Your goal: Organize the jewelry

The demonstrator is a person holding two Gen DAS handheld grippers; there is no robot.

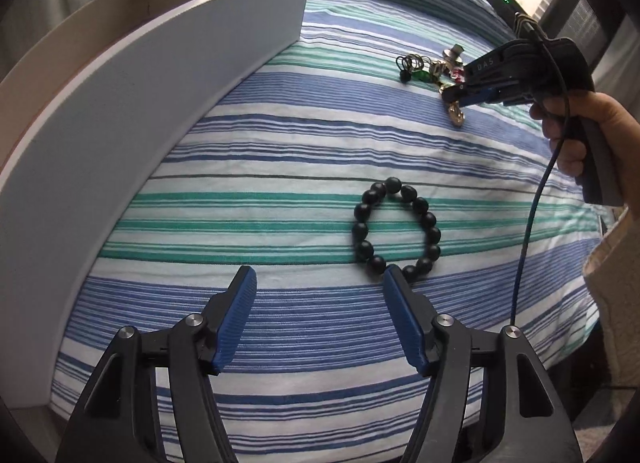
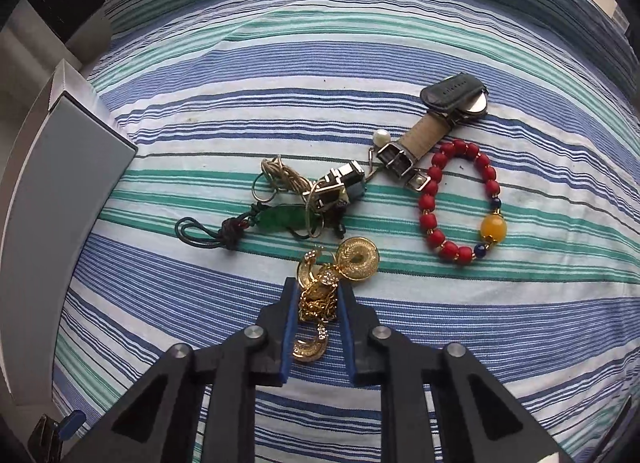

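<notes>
Striped cloth in blue, green and white covers the surface in the left wrist view, where the left gripper hangs with its blue-padded jaws standing wide apart and nothing between them. Just beyond its right finger lies a black bead bracelet, a closed ring flat on the cloth, its near edge almost at that fingertip. A white open box stands along the left side. Farther off to the right, a hand holds the right gripper tipped down onto a small heap of jewelry. From the right wrist view, the right gripper has its jaws drawn in close on a gold chain cluster, pads pressing the tangle from both sides, with a round gold disc just ahead of the tips and a curved gold piece lying back between the fingers. Beyond sit a green pendant on dark cord, a watch with tan strap and a red bead bracelet with one yellow bead, well to the right. The box's corner shows at the left.
</notes>
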